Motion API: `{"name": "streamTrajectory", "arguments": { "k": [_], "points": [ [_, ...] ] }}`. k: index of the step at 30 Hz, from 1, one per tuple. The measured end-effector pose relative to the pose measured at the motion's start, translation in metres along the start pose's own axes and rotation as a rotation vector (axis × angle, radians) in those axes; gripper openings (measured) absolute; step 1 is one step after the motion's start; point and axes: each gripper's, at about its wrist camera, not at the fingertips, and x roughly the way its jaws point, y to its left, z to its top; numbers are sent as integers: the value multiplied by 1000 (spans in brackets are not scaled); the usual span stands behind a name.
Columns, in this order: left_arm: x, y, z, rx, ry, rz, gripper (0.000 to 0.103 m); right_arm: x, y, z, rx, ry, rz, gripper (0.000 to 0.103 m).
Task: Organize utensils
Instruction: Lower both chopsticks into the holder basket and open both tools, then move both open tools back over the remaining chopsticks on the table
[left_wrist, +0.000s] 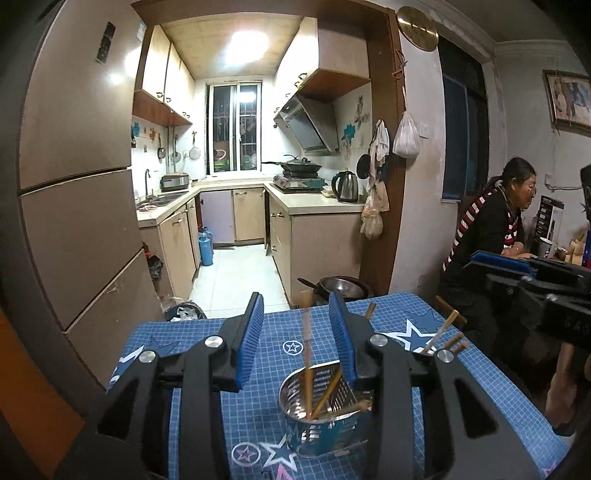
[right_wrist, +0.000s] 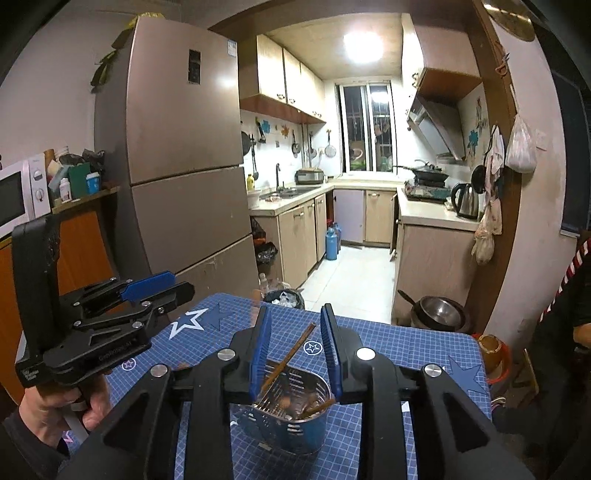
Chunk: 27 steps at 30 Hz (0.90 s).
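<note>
A metal utensil holder (left_wrist: 320, 410) stands on the blue star-patterned mat (left_wrist: 207, 369), with wooden chopsticks (left_wrist: 307, 373) leaning inside. My left gripper (left_wrist: 297, 314) is open, hovering just above and behind the holder, nothing between its pads. More chopsticks (left_wrist: 445, 332) lie on the mat at the right. In the right wrist view the holder (right_wrist: 291, 410) sits below my right gripper (right_wrist: 295, 325), which is open and empty; a chopstick (right_wrist: 290, 354) leans out between its fingers without touching them. The left gripper (right_wrist: 140, 295) shows at left, hand-held.
A fridge (left_wrist: 74, 184) stands left of the table. A pot (left_wrist: 341, 288) sits on the floor beyond the table's far edge. A seated person (left_wrist: 491, 229) is at the right. A trash bin (right_wrist: 284, 299) stands past the mat's far edge.
</note>
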Motion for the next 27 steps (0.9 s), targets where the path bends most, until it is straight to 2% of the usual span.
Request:
{"name": "streamTrajectory", "arguments": {
  "k": [3,5,8,11,13,15,17,18,20,24,27],
  "points": [
    [-34,3,-7,-4,-24,4,38,-37,7,-8,-7,-57,-5,39],
    [-60,5,-14,-2,-41,15,47,-72,16,-20,-20,-106,-9,51],
    [-106,7,-38,17,-42,35,49,-121,29,-44,-35,-164,-28,69],
    [-151,9,-73,26,-35,46,54,-169,45,-79,-57,-200,-58,70],
    [-175,8,-102,37,5,52,54,-196,53,-109,-54,-200,-69,70],
    [-188,4,-134,33,73,45,54,-212,61,-137,-53,-182,-79,65],
    [-195,-5,-159,35,119,34,54,-220,68,-166,-50,-134,-80,47],
    [-197,-12,-174,39,149,18,54,-222,72,-181,-41,-107,-75,44],
    [-198,-25,-201,42,196,-3,54,-222,78,-213,-19,-35,-51,25],
    [-195,-32,-239,12,263,-34,54,-213,93,-275,27,116,-18,18],
    [-204,-23,-258,-16,279,-35,54,-206,98,-311,79,199,-1,18]
  ]
}}
